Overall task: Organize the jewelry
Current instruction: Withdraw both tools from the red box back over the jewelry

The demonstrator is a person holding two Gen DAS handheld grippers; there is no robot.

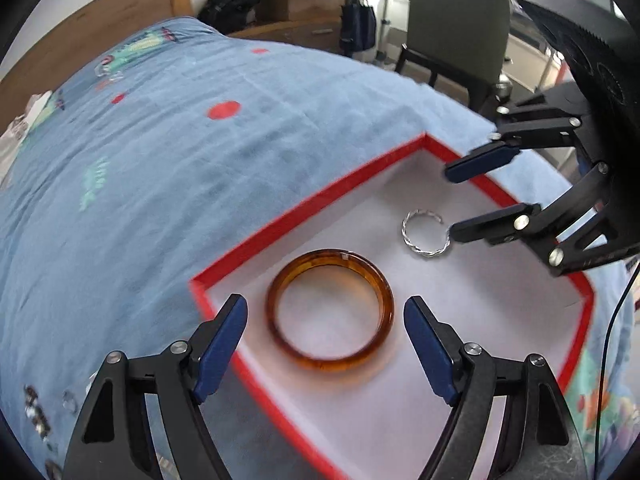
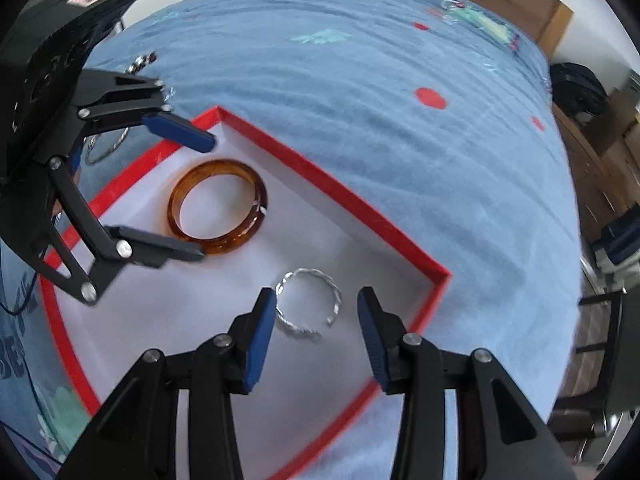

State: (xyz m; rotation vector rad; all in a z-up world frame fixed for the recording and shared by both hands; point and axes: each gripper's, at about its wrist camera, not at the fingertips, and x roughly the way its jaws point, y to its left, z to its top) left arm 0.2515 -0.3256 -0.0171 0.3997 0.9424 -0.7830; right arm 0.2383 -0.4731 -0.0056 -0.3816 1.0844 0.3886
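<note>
I had two pieces lying flat in the red-rimmed tray (image 1: 304, 206) on the bed (image 1: 160, 160): the amber bangle (image 1: 330, 312) near one corner and the twisted silver ring (image 2: 308, 306) toward another. Both the left gripper (image 1: 325, 344) and right gripper (image 2: 316, 336) hung over them, fingers apart and empty. Several small pieces (image 2: 106, 144) lay on the bed outside the tray, so I judged the job roughly midway.

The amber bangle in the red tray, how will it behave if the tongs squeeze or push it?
The amber bangle looks thick and glossy, so probably rigid and slippery between pads. Lying flat on the red tray's white lining, it would likely slide, not roll. A pale mark on its rim might be a crack; squeeze gently.
</note>
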